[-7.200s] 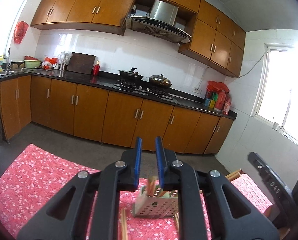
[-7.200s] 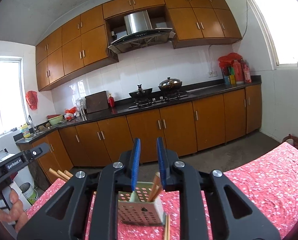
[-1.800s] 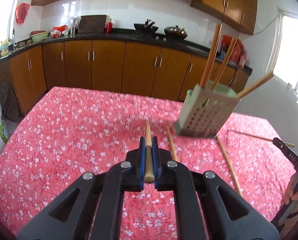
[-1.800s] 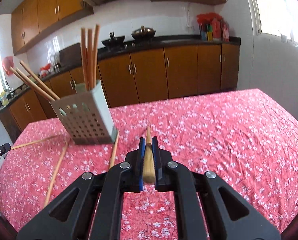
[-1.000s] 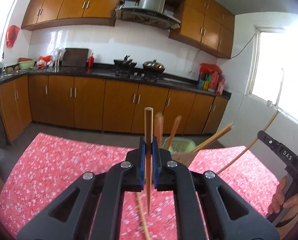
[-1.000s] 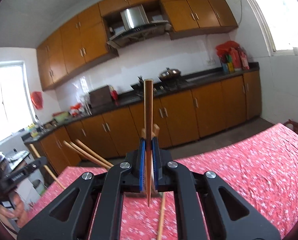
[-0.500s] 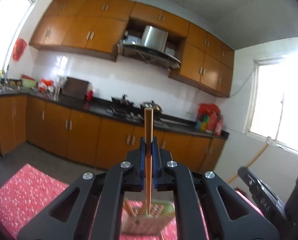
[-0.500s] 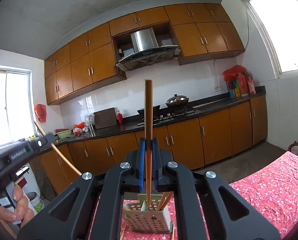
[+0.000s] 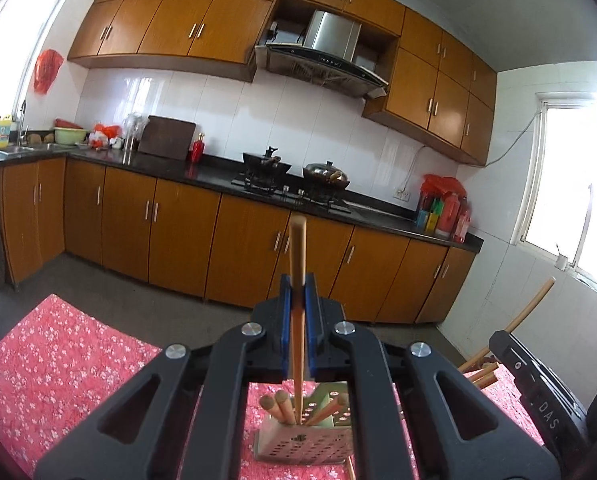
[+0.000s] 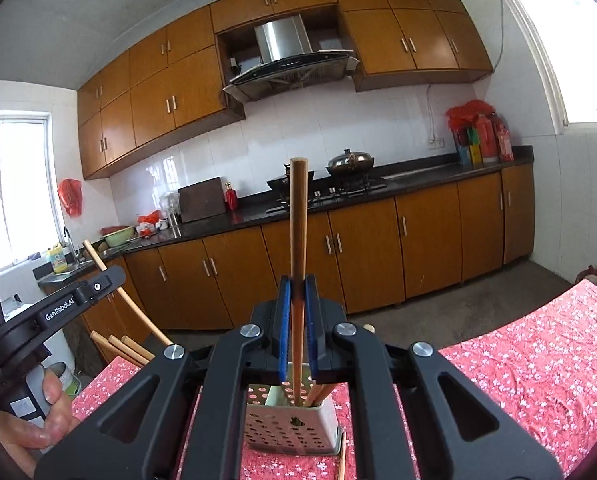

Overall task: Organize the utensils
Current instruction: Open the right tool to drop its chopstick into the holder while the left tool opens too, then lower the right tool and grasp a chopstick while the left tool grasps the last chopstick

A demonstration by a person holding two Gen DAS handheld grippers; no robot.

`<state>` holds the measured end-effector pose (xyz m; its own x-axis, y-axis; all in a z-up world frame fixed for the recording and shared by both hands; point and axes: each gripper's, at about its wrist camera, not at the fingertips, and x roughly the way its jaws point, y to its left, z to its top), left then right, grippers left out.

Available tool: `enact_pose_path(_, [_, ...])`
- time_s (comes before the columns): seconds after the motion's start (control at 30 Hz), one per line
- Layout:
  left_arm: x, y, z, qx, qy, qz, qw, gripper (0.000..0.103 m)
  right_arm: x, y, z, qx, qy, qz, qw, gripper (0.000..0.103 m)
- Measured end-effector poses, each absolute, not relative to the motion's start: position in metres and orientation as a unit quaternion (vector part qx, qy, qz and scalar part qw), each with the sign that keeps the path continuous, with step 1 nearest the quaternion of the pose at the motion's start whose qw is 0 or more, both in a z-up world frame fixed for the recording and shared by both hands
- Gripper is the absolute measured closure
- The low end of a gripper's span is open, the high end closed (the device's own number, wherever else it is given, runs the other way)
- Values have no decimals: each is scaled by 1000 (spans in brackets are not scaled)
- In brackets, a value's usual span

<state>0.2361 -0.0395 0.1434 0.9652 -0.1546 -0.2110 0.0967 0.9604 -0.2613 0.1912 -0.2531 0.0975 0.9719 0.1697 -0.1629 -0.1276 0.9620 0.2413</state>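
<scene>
The left gripper (image 9: 297, 336) is pressed together on a long wooden chopstick (image 9: 297, 264), held upright between its blue pads. The chopstick's lower tip sits inside the pale green perforated utensil holder (image 9: 304, 444), among other wooden chopsticks (image 9: 276, 402) leaning in it. The right gripper (image 10: 297, 332) likewise pinches a second long wooden chopstick (image 10: 298, 232) upright, lower end inside the same holder (image 10: 292, 426). The holder stands on the bench covered with a red floral cloth (image 10: 538, 360). One loose chopstick (image 10: 342, 458) lies on the cloth touching the holder's base. A hand (image 10: 38, 412) grips the left gripper's handle at the right-wrist view's lower left.
</scene>
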Motion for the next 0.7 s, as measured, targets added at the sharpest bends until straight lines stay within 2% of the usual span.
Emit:
enact_pose_path(0.07, [235, -38, 145, -123, 114, -64, 984, 93, 190, -253, 98, 114, 94, 73, 986, 87])
enact_pose_path(0.1, [234, -37, 145, -121, 112, -64, 984, 92, 188, -253, 99, 114, 93, 69, 987, 77])
enact_pose_path(0.13, [231, -37, 148, -119, 111, -64, 985, 91, 185, -254, 101, 114, 90, 67, 987, 72])
enact_pose_path(0.3, [215, -24, 153, -115, 104, -54, 986, 85, 171, -258, 108, 109, 80, 57, 989, 72])
enact_pose_path(0.43, [199, -2, 148, -110, 114, -35, 987, 84, 158, -268, 104, 105, 94, 40, 989, 72])
enact_pose_path(0.53, [187, 17, 137, -104, 125, -17, 986, 83, 149, -277, 85, 101, 126, 23, 987, 71])
enact_pose_path(0.7, [165, 44, 88, -73, 174, 26, 982, 81, 142, -286, 26, 104, 223, 13, 969, 71])
